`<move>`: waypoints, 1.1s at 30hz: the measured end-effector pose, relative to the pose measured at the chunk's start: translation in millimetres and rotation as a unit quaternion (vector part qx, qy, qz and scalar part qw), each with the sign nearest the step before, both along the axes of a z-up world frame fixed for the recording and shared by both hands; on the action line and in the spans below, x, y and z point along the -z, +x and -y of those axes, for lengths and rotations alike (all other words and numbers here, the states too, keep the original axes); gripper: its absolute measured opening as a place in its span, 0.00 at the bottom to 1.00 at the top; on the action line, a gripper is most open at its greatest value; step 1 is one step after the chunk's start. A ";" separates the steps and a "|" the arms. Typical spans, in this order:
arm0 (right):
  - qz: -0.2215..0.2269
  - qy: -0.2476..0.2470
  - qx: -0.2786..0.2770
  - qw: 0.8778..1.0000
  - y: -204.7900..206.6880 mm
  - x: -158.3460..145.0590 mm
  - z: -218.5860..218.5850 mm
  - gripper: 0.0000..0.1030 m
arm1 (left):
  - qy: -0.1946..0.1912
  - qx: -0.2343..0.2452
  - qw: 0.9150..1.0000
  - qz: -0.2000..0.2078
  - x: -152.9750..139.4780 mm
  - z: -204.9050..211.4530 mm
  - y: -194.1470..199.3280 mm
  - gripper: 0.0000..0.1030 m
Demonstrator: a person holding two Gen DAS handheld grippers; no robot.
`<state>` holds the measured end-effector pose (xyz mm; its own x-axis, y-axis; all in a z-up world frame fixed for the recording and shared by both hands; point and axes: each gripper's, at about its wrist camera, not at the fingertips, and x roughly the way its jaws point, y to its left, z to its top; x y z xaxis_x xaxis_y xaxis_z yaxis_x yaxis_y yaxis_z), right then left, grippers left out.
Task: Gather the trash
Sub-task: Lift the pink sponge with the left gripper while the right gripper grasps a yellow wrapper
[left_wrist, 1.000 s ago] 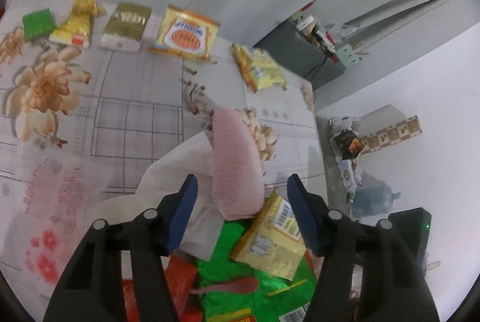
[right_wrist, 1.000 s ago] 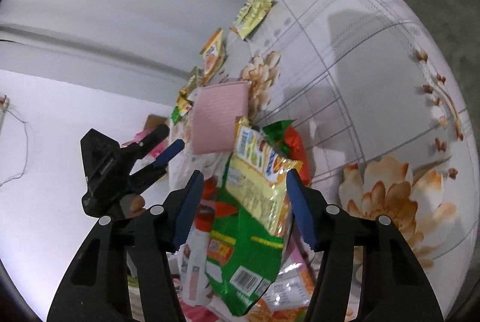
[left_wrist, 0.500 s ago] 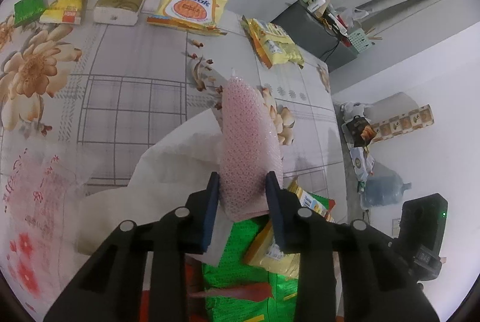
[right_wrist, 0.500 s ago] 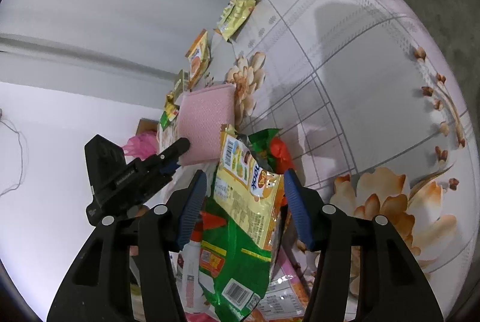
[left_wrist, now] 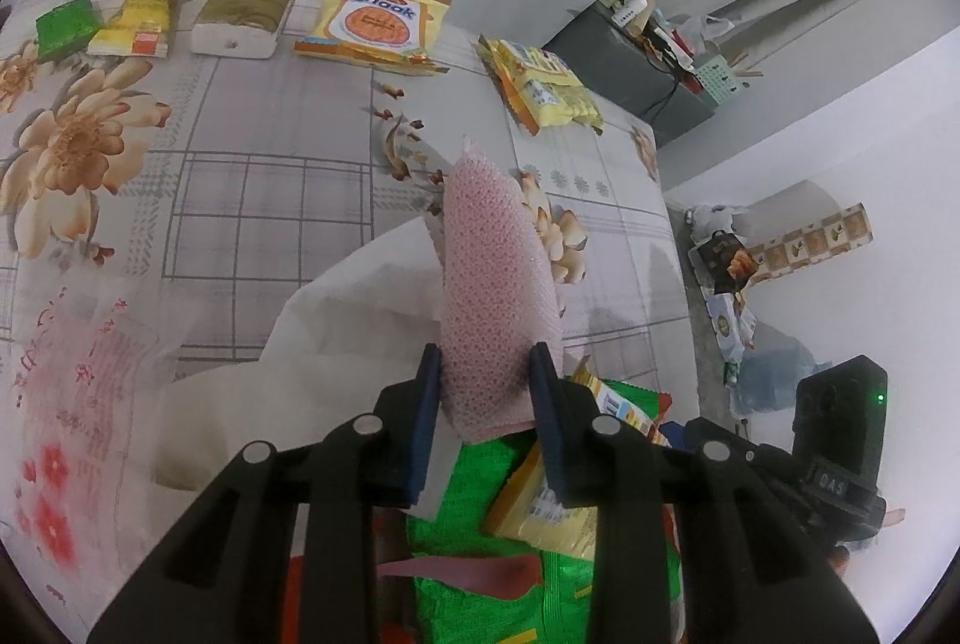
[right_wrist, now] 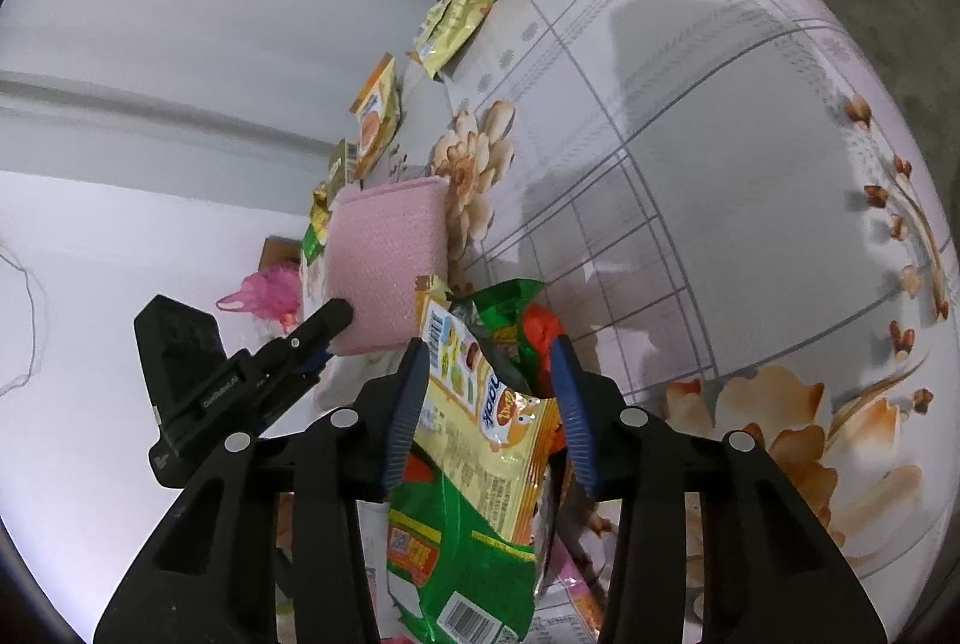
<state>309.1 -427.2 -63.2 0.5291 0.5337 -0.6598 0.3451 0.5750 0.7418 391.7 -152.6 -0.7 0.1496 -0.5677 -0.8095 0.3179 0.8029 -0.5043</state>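
My left gripper (left_wrist: 486,374) is shut on a pink bubble-wrap pouch (left_wrist: 495,284) and holds it upright over a pile of wrappers. The pouch also shows in the right wrist view (right_wrist: 384,260), with the left gripper (right_wrist: 336,314) at its lower edge. My right gripper (right_wrist: 489,374) is open around a yellow snack wrapper (right_wrist: 480,422) and a green wrapper (right_wrist: 462,554) of that pile; the jaws stand apart from them. A white plastic bag (left_wrist: 336,344) lies under the pouch.
Along the far edge of the floral tablecloth (left_wrist: 270,200) lie a yellow biscuit pack (left_wrist: 372,20), a brown box (left_wrist: 246,8), a yellow wrapper (left_wrist: 144,20), a green packet (left_wrist: 63,26) and a yellow snack pack (left_wrist: 540,86). The table's right edge drops to the floor.
My left gripper closed on the pink pouch and lifted it a little. The right gripper's jaws narrowed slightly around the yellow wrapper and stay open.
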 end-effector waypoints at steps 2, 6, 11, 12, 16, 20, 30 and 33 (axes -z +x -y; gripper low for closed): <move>0.004 -0.017 -0.017 1.000 1.9 -4.2 -5.7 0.40 | 0.001 -0.001 1.000 0.001 -0.3 -0.5 -0.2 0.28; 0.001 -0.068 -0.065 0.996 7.3 -8.8 -18.7 0.40 | 0.001 0.000 1.000 0.003 -0.9 -0.7 -1.2 0.28; -0.001 -0.146 -0.121 0.982 14.7 -12.1 -42.5 0.38 | 0.003 0.000 1.000 0.006 -1.6 -0.6 -2.8 0.28; -0.001 -0.160 -0.127 0.979 15.6 -12.8 -45.4 0.34 | 0.003 0.000 1.000 0.008 -1.6 -0.8 -2.7 0.28; -0.006 -0.167 -0.140 0.976 12.2 -10.1 -46.9 0.17 | 0.005 0.001 1.000 0.012 -2.5 0.3 -3.2 0.28; -0.002 -0.166 -0.147 0.975 7.6 -7.3 -50.6 0.03 | 0.005 0.002 1.000 0.017 -4.1 1.2 -4.6 0.27; 0.034 -0.159 -0.124 0.979 -7.8 -29.5 -40.6 0.00 | -0.010 0.006 0.999 0.042 -21.6 -0.1 -8.9 0.26; 0.045 -0.158 -0.113 0.980 -13.7 -38.6 -35.9 0.00 | -0.019 0.006 0.998 0.056 -32.3 -0.6 -12.2 0.26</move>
<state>295.4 -391.3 -24.6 0.4847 0.4212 -0.7666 0.1231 0.8349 0.5365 379.5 -152.0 31.6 0.2298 -0.6004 -0.7660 0.3837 0.7792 -0.4956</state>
